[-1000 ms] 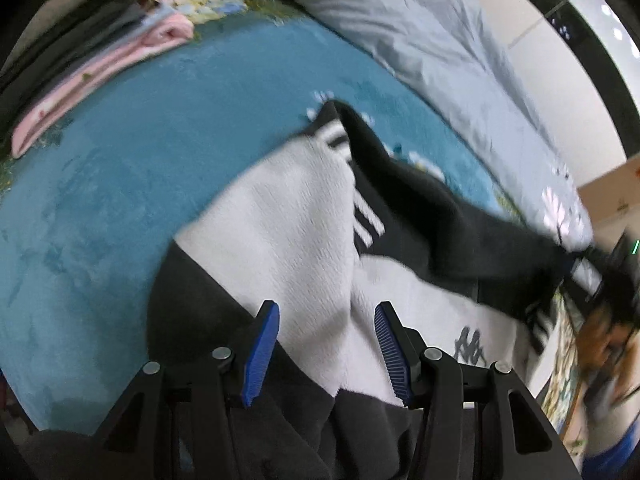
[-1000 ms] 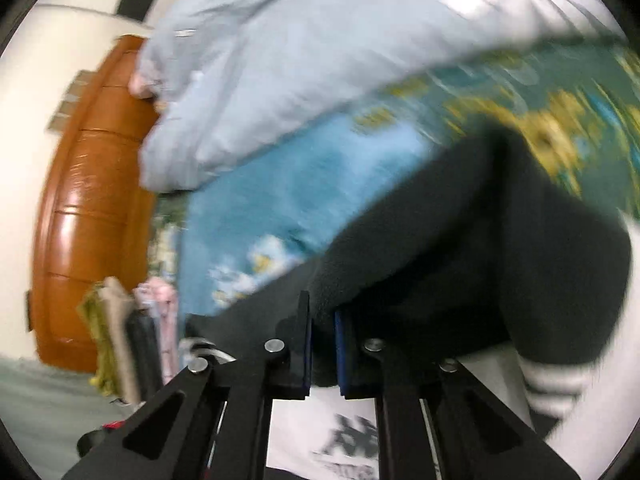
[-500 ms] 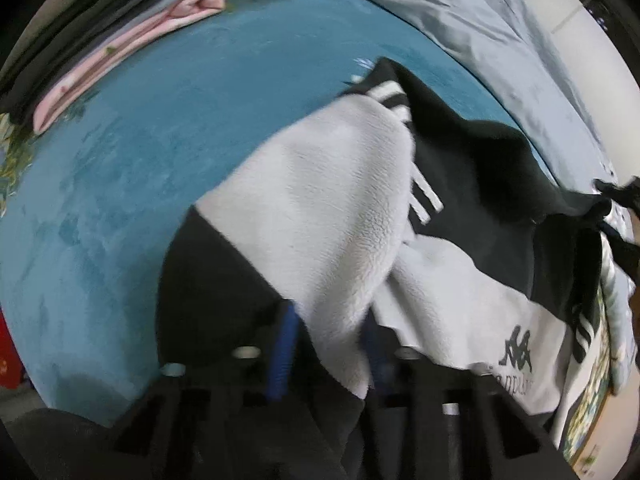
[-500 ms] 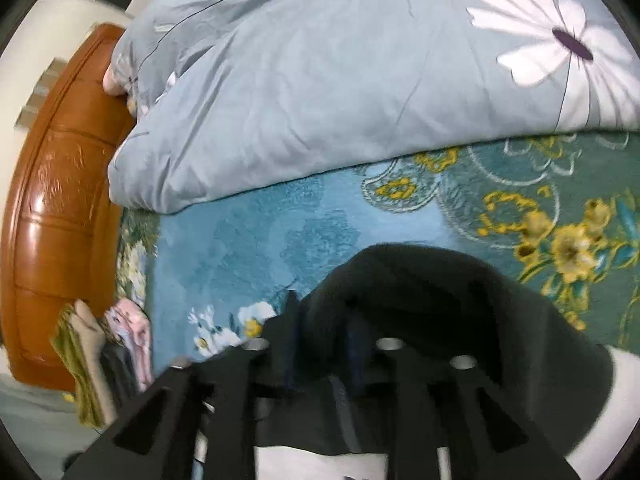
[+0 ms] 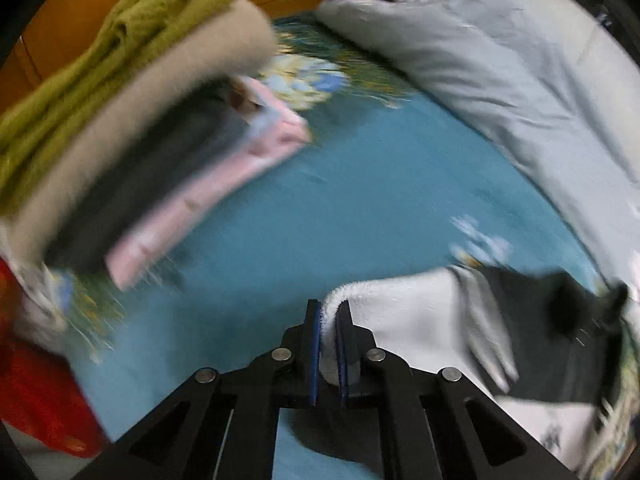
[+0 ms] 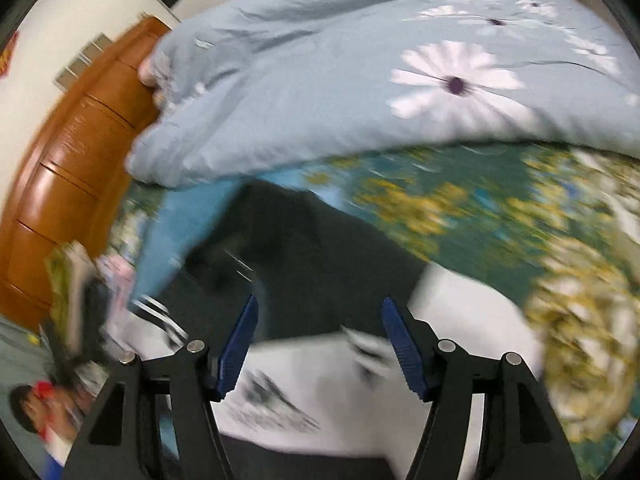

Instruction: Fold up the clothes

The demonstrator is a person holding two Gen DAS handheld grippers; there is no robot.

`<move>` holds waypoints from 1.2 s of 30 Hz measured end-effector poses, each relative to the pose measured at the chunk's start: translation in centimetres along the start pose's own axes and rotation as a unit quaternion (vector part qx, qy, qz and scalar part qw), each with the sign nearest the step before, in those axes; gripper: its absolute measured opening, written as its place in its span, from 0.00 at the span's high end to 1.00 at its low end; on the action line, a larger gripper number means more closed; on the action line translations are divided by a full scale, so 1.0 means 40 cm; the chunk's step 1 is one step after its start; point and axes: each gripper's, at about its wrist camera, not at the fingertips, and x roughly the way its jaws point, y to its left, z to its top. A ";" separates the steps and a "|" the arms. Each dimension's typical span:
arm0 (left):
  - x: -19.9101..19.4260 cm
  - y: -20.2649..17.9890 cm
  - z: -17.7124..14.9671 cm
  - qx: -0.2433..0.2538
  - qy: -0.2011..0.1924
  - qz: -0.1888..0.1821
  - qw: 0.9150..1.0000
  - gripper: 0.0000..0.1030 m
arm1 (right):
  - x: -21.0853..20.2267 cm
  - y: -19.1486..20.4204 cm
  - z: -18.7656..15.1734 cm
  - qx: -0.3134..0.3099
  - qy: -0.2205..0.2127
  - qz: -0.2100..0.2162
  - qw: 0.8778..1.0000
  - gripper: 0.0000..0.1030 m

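Observation:
A black and white fleece sweatshirt [image 5: 432, 320] lies on the blue bedspread [image 5: 320, 208]. My left gripper [image 5: 329, 320] is shut on a fold of its white fleece at the near left edge. The garment stretches off to the right, with a black striped part [image 5: 532, 320]. In the right wrist view the sweatshirt [image 6: 320, 264] lies spread under my right gripper [image 6: 318, 316], which is open and empty just above the black panel and the white part with a printed logo [image 6: 280, 396].
A stack of folded clothes [image 5: 120, 112], green, beige, dark and pink, sits at the left. A red item [image 5: 40, 400] lies at the lower left. A pale blue flowered duvet [image 6: 380, 80] lies along the far side. A wooden headboard [image 6: 68, 184] stands behind.
My left gripper has closed on the white fleece edge and pulled it towards the stack. My right gripper has let go of the black fabric and opened.

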 end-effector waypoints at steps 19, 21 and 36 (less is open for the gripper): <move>-0.052 -0.171 -0.264 -0.053 0.042 -0.210 0.975 0.50 | 0.070 -0.104 -0.282 -0.104 0.103 -0.182 0.972 0.87; -0.038 -0.199 -0.301 -0.039 0.054 -0.212 0.975 0.50 | 0.031 -0.130 -0.234 -0.107 0.089 -0.184 0.973 0.88; -0.025 -0.096 -0.305 -0.111 0.031 -0.190 0.975 0.50 | 0.007 -0.357 0.227 0.064 0.008 -0.247 0.967 0.73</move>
